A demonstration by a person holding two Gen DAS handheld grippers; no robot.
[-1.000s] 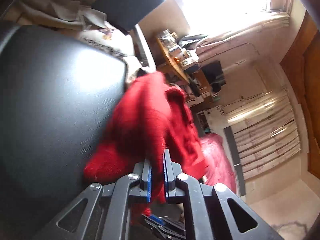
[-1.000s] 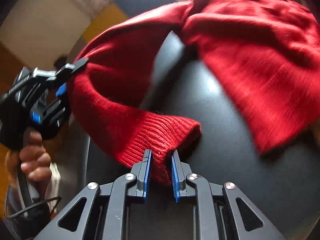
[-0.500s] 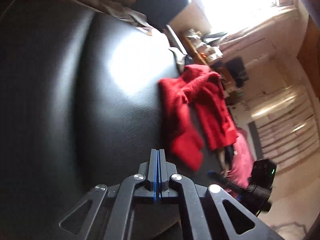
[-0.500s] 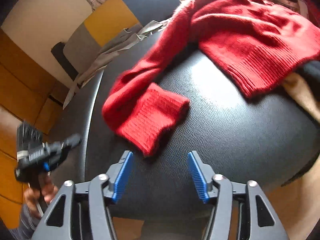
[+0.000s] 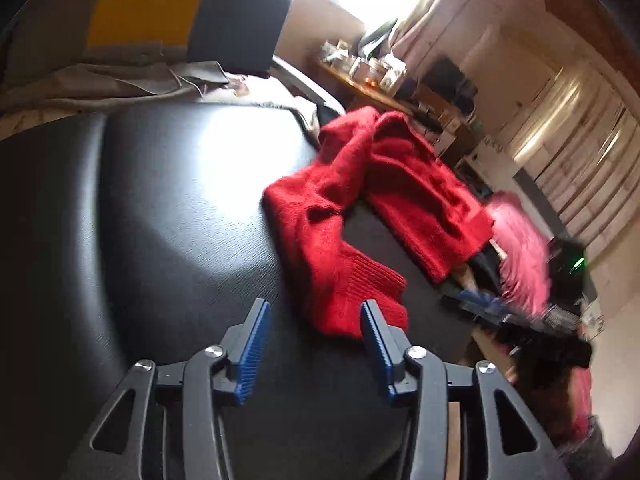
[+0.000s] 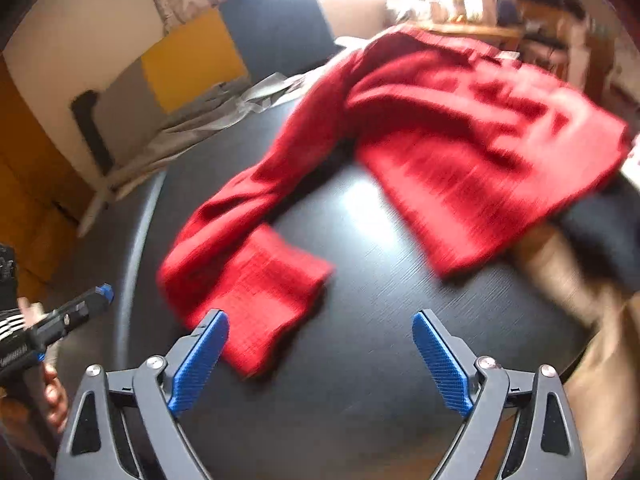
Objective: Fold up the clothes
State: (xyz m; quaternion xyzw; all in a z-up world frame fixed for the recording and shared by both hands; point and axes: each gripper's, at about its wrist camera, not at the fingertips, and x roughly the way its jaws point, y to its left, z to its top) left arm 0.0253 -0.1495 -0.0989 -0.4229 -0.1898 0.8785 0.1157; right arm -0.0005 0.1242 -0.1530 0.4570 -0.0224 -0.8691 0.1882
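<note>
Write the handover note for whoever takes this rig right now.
Left gripper: jaws have just been opening, nothing clamped; the cuff lies just ahead.
Right gripper: jaws have just been opening wide, nothing gripped.
Red sweater: on the black padded surface, body bunched at the far side, one sleeve doubled back, its ribbed cuff nearest the grippers.
Done: sleeve released onto the surface.
Left: body is not yet folded; sleeve lies beside it, not across.

Home: curtained window (image 5: pixel 592 136), cluttered wooden shelf (image 5: pixel 372 80).

We see a black leatherette surface (image 6: pixel 380 360): red sweater (image 6: pixel 472 136) near far-right edge, grey cloth (image 5: pixel 100 84) at far edge.
</note>
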